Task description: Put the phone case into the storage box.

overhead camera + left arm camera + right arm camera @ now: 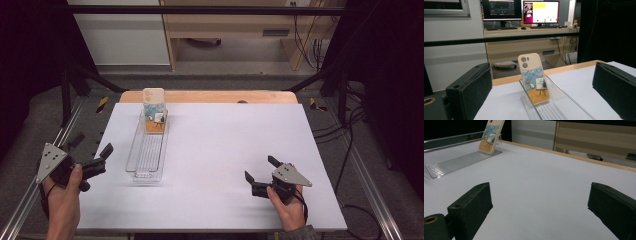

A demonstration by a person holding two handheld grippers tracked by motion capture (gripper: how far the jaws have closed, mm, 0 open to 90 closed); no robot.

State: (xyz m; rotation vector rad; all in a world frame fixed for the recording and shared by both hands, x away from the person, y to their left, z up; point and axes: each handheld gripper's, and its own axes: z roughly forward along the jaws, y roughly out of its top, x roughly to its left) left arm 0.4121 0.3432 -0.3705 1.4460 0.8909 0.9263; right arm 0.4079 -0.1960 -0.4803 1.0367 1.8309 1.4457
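Nearest in the high view are the person's two hands at the near edge of the table. The left hand holds the left gripper off the white sheet's left margin, jaws spread and holding nothing. The right hand holds the right gripper low over the sheet's near right part, jaws likewise parted and empty. Farther off, left of centre, a clear plastic tray lies lengthwise, and a phone case stands at its far end, leaning back.

In the left gripper view the two black jaws rise wide apart at either side, and between them — well beyond — the phone case stands tilted in the tray. It is cream at the top with camera cut-outs and a painted scene below. Monitors glow on a desk behind.

In the right gripper view the jaws are open over bare sheet; the phone case and the tray sit far off at upper left.

My guess is that the case is light, a little flexible and not fragile, but propped so loosely that a nudge would tip it. The clear tray looks slick and could slide. Pinching the case across its two long side edges, near the upper half that stands free of the tray walls, seems the surest hold — flat on the faces it might bow.
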